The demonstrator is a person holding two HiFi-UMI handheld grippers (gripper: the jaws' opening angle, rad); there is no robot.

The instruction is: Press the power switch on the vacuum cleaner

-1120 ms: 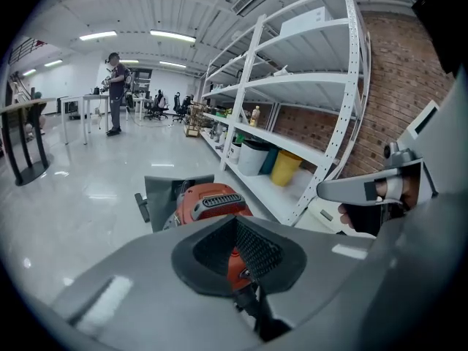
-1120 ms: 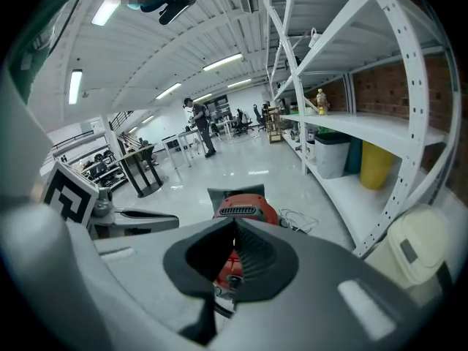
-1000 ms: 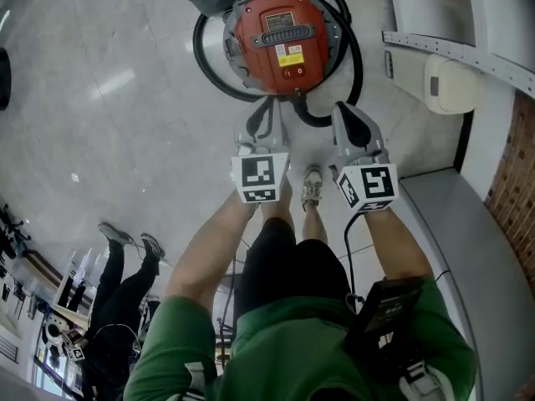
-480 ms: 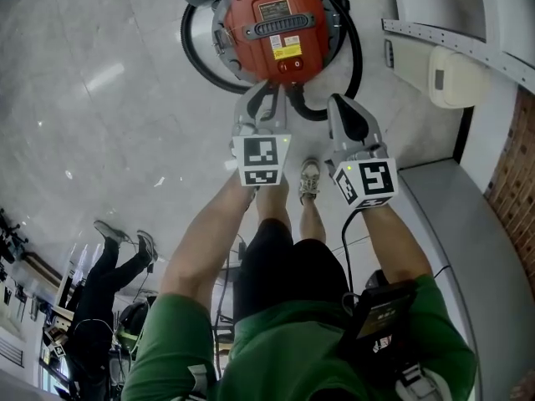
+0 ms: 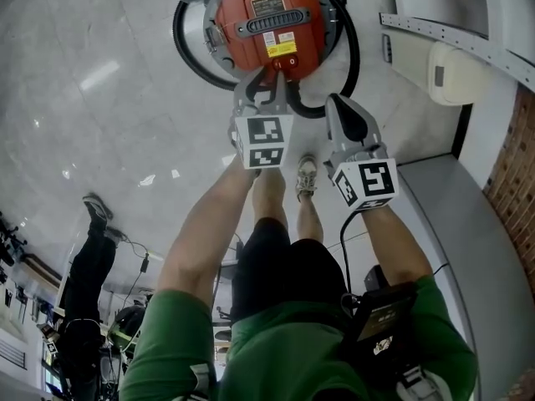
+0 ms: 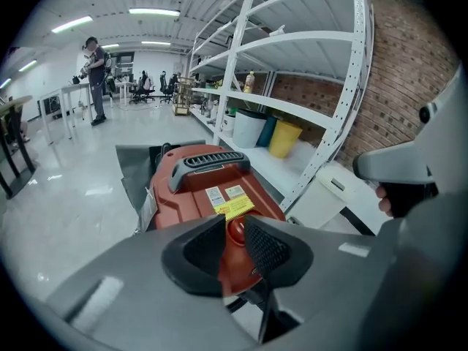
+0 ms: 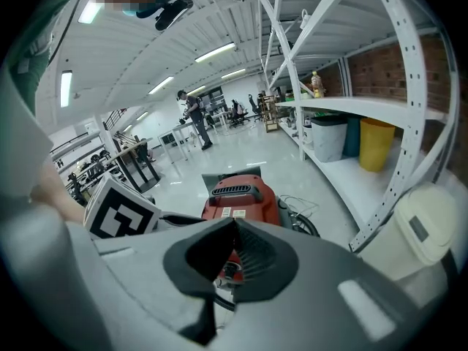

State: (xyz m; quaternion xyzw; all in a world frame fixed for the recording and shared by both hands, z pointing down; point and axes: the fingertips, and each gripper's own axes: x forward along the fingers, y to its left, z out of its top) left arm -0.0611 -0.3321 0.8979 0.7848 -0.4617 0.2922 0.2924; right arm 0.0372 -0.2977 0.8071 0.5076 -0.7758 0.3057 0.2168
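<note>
Big shiny grey floor (image 5: pixel 100 124) everywhere, white shelving (image 7: pixel 409 108) off on the right side. Red vacuum cleaner (image 5: pixel 267 19) parked on the floor straight ahead, black hose (image 5: pixel 188 57) looped round its body. Left gripper (image 5: pixel 269 78) poking right up at the near edge of the red top, jaws only a crack apart and holding nothing. Right gripper (image 5: pixel 336 107) just beside it on the right, hanging further back from the vacuum over the hose, jaws closed tip to tip with nothing in them. Round red power switch (image 6: pixel 234 231) showing straight through the left jaws' crack, just under the yellow sticker (image 6: pixel 232 209). Touching it or not, can't tell tbh.
</note>
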